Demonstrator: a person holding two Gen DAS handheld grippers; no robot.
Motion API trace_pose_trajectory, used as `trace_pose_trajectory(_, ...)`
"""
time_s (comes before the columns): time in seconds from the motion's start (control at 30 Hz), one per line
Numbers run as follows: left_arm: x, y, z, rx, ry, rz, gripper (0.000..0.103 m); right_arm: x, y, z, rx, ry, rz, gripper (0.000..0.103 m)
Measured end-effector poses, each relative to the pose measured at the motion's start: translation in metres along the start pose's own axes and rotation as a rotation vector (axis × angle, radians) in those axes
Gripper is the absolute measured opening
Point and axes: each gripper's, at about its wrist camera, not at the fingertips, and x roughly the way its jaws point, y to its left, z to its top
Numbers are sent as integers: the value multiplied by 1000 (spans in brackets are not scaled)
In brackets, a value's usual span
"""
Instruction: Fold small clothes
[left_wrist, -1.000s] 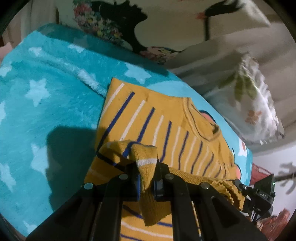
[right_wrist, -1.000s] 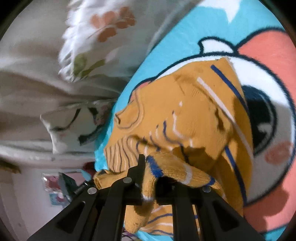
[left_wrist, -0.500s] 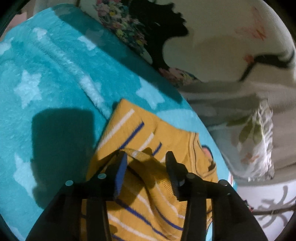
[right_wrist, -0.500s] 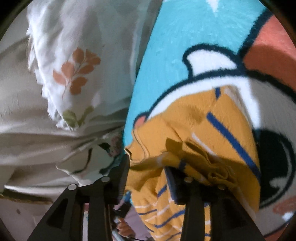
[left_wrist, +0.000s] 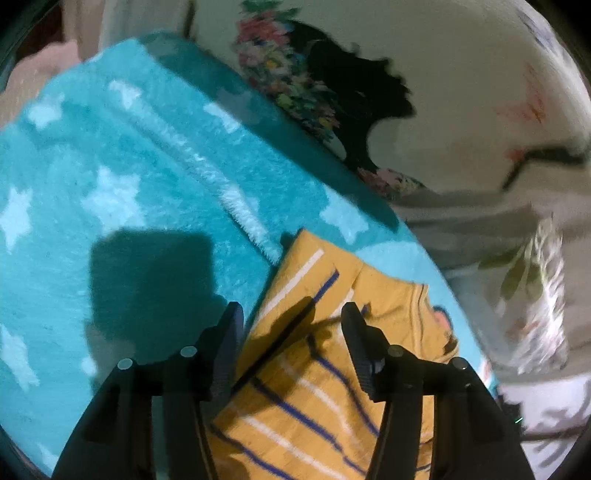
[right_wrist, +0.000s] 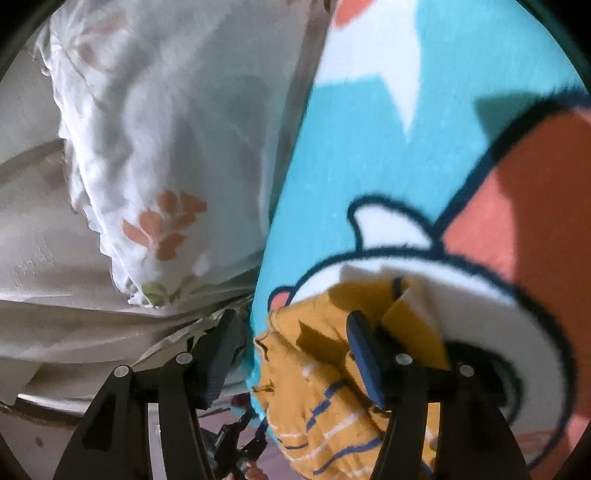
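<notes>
A small mustard-yellow sweater (left_wrist: 328, 354) with blue and white stripes lies folded on a turquoise star-print blanket (left_wrist: 122, 206). My left gripper (left_wrist: 291, 328) is open and empty, just above the sweater's folded edge. In the right wrist view the sweater (right_wrist: 317, 376) lies rumpled on the blanket's cartoon print (right_wrist: 509, 236), with its collar at the left. My right gripper (right_wrist: 291, 339) is open and empty over the collar end, its right finger (right_wrist: 364, 354) close over the fabric.
A floral pillow (left_wrist: 443, 85) and a leaf-print white pillow (right_wrist: 147, 155) lie along the blanket's far edge. The blanket edge drops off beside the sweater's collar (right_wrist: 258, 332). A raised fluffy ridge (left_wrist: 229, 192) runs across the blanket.
Both grippers held folds of the sweater a second ago. Both have opened, let the fabric go and pulled back. The sweater now lies folded over on the blanket.
</notes>
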Motion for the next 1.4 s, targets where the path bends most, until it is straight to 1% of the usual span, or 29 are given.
trace_pose_trajectory(0.03, -1, -5, -2, 41, 0, 16, 59, -3, 6, 0, -34, -1, -20, 66)
trace_pose_trajectory(0.07, 2, -15, -6, 110, 11, 38, 61, -4, 13, -3, -81, 4, -43, 66)
trace_pose_trajectory(0.1, 5, -20, -9, 154, 27, 49, 64, -3, 21, -6, -127, 13, -66, 66)
trace_pose_trajectory(0.17, 19, -39, -20, 281, 83, 75, 65, 2, 37, -17, -230, 38, -116, 66)
trace_pose_trajectory(0.2, 23, -46, -24, 329, 89, 93, 65, 6, 44, -23, -281, 46, -137, 66)
trace_pose_trajectory(0.3, 35, -69, -35, 487, 47, 179, 65, 20, 71, -47, -476, 74, -211, 65)
trace_pose_trajectory(0.33, 37, -72, -37, 518, 38, 200, 64, 28, 82, -60, -573, 94, -247, 60)
trace_pose_trajectory(0.37, 42, -75, -38, 550, 33, 231, 61, 34, 86, -69, -638, 116, -269, 53)
trace_pose_trajectory(0.4, 46, -77, -36, 564, 33, 257, 45, 43, 92, -81, -711, 148, -301, 50)
trace_pose_trajectory(0.43, 48, -77, -33, 559, 38, 265, 36, 53, 94, -90, -767, 176, -330, 45)
trace_pose_trajectory(0.47, 48, -77, -28, 545, 39, 263, 33, 59, 90, -97, -801, 194, -349, 43)
trace_pose_trajectory(0.53, 48, -76, -18, 501, 34, 260, 19, 75, 86, -104, -850, 210, -405, 43)
trace_pose_trajectory(0.57, 48, -74, -14, 480, 28, 268, 17, 79, 84, -103, -862, 205, -431, 43)
trace_pose_trajectory(0.63, 47, -71, -11, 463, 28, 272, 17, 88, 77, -98, -882, 193, -483, 43)
trace_pose_trajectory(0.67, 48, -69, -11, 455, 23, 277, 17, 94, 75, -96, -887, 186, -504, 40)
trace_pose_trajectory(0.7, 50, -70, -11, 452, 18, 279, 17, 97, 72, -92, -884, 181, -517, 40)
trace_pose_trajectory(0.73, 50, -69, -12, 447, 12, 280, 17, 99, 69, -88, -877, 176, -520, 37)
trace_pose_trajectory(0.83, 48, -64, -11, 409, 0, 278, 19, 101, 68, -72, -823, 154, -484, 37)
trace_pose_trajectory(0.9, 46, -60, -10, 385, 1, 263, 19, 100, 67, -62, -782, 144, -461, 37)
trace_pose_trajectory(1.0, 38, -54, -10, 360, -3, 251, 19, 104, 69, -56, -748, 138, -439, 37)
trace_pose_trajectory(1.13, 16, -45, -16, 372, -31, 259, 19, 102, 74, -57, -751, 132, -442, 38)
trace_pose_trajectory(1.2, 7, -39, -16, 384, -36, 261, 19, 95, 77, -60, -748, 112, -441, 38)
trace_pose_trajectory(1.23, -1, -34, -17, 386, -39, 261, 20, 91, 80, -63, -748, 101, -442, 41)
trace_pose_trajectory(1.3, -14, -23, -20, 382, -36, 238, 21, 76, 83, -67, -742, 66, -443, 44)
trace_pose_trajectory(1.37, -22, -11, -25, 381, -17, 203, 29, 55, 84, -74, -725, 20, -440, 46)
trace_pose_trajectory(1.4, -22, -6, -26, 380, -10, 188, 34, 41, 82, -78, -708, -4, -442, 47)
